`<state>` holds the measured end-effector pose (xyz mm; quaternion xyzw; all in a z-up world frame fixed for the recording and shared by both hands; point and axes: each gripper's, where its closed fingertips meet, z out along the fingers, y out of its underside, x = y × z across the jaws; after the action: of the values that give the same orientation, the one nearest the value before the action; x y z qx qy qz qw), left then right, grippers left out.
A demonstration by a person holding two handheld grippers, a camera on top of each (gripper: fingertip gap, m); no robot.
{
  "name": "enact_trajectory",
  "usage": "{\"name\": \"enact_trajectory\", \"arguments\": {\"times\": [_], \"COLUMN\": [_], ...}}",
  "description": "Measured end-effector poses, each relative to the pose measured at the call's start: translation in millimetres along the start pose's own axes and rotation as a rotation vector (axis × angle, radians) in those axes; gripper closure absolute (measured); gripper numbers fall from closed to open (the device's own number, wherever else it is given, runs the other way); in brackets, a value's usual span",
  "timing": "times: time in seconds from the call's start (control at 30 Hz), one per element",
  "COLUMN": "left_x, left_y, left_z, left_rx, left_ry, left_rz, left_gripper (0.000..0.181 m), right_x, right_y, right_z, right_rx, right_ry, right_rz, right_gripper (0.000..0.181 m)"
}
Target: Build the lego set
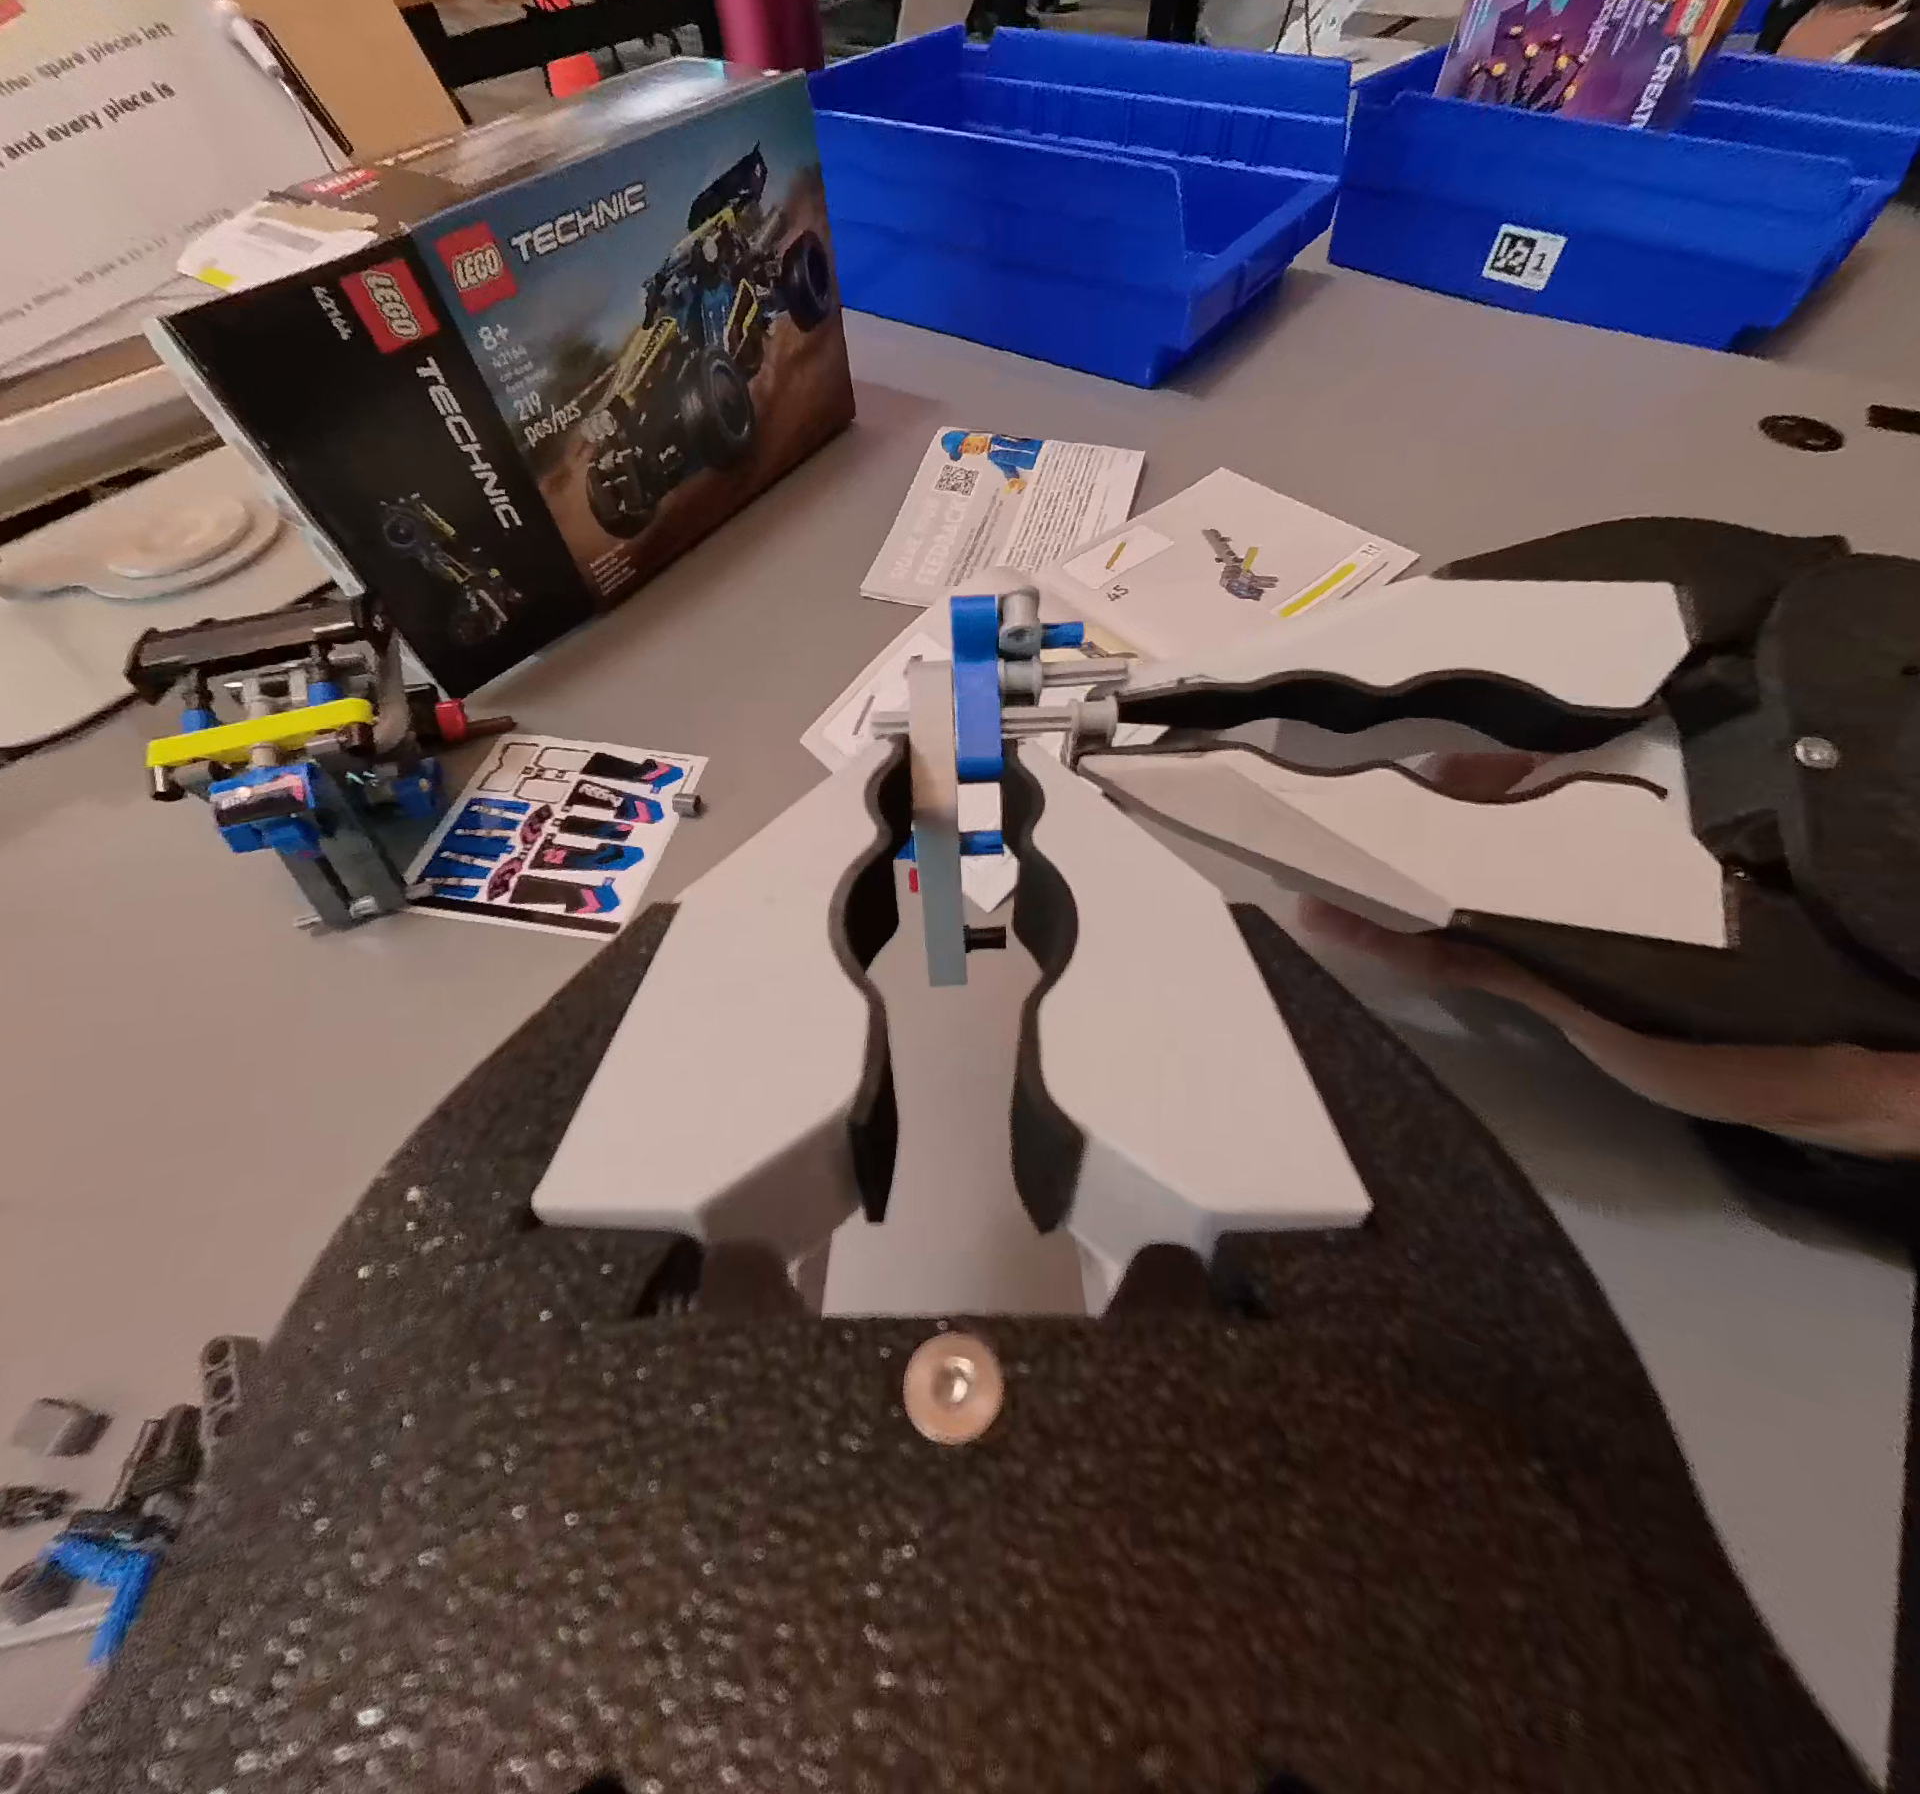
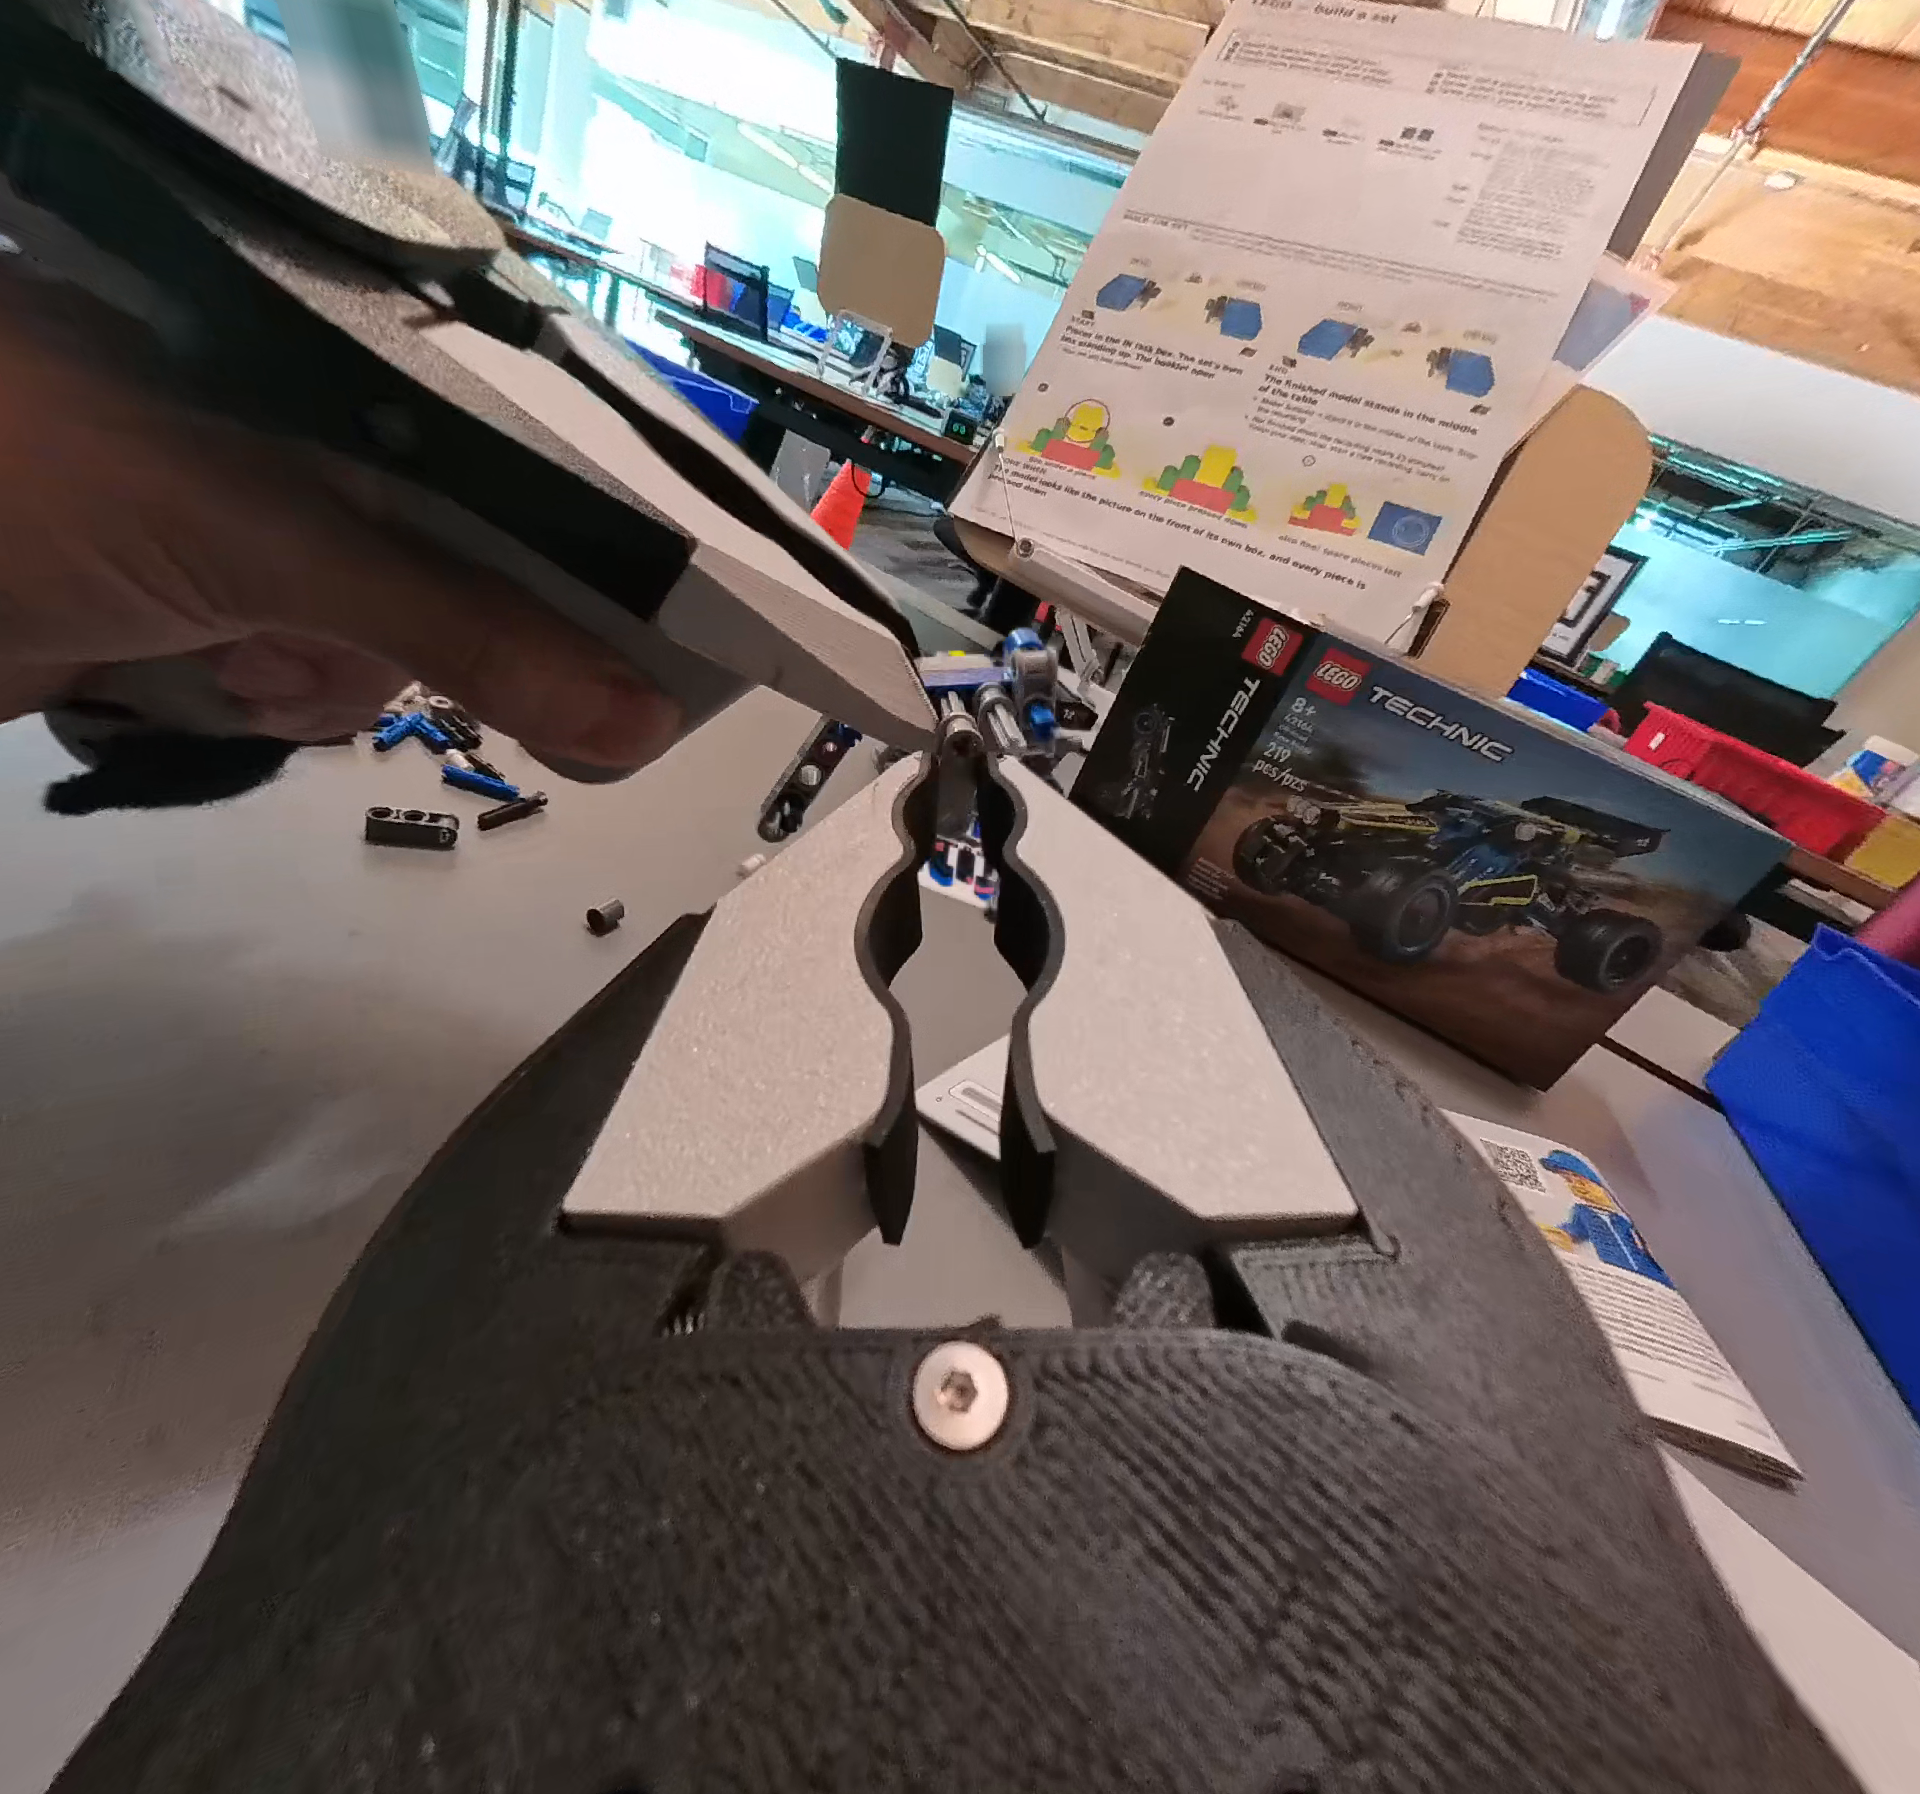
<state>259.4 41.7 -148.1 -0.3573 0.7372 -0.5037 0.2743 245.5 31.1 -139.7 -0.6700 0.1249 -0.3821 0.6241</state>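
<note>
My left gripper is shut on a small sub-assembly held upright above the table: a grey beam with a blue beam and grey pins sticking out to the right. My right gripper comes in from the right and is shut on the end of one grey pin. In the right wrist view my right gripper pinches that pin, and my left gripper reaches in from the upper left. A part-built model with a yellow beam stands to the left.
The set's box stands behind the model, with a sticker sheet beside it. An open instruction booklet and a leaflet lie under the grippers. Two blue bins sit at the back. Loose pieces lie scattered on the table. Left and right tips are no more than a few centimetres apart. The part-built model sits 20 centimetres or so from the ends of my left fingers.
</note>
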Motion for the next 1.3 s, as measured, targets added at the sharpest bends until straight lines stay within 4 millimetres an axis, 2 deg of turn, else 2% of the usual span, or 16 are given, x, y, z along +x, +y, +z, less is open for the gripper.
{"name": "enact_trajectory", "arguments": {"times": [0.17, 0.43, 0.57, 0.63, 0.7, 0.97, 1.07, 1.3], "left_x": [-1.8, 0.1, -3.7, -7.8, -4.0, -5.3, -5.1, -8.7], "left_y": [-5.1, -6.9, -6.4, -5.1, -5.4, -6.4, -5.8, 0.5], "left_z": [-1.8, 0.2, 1.2, 1.1, 1.7, 3.8, 4.5, 2.0], "left_rx": [0.03, 0.06, 0.061, 0.054, 0.058, 0.084, 0.091, 0.013], "left_ry": [-0.039, -0.04, -0.066, -0.088, -0.06, -0.064, -0.052, -0.057], "left_rz": [0.059, 0.078, 0.067, 0.061, 0.051, 0.117, 0.128, 0.12], "left_gripper": [0.168, 0.159, 0.16, 0.152, 0.163, 0.159, 0.166, 0.167], "right_x": [0.8, 1.9, 2.2, 1.7, 1.8, 2.5, 2.1, -1.8], "right_y": [-4.3, -4.8, -4.5, -4.8, -5.3, -3.9, -3.8, 2.3], "right_z": [-1.2, -1.2, -1.5, -1.6, -1.6, -1.8, -2.2, -0.1], "right_rx": [0.03, 0.041, 0.043, 0.043, 0.049, 0.054, 0.058, -0.01], "right_ry": [0.008, 0.0, -0.006, -0.005, -0.003, -0.028, -0.035, -0.001], "right_rz": [0.0, 0.035, 0.05, 0.044, 0.045, 0.096, 0.095, -0.102], "right_gripper": [0.175, 0.175, 0.175, 0.175, 0.175, 0.175, 0.175, 0.175]}}
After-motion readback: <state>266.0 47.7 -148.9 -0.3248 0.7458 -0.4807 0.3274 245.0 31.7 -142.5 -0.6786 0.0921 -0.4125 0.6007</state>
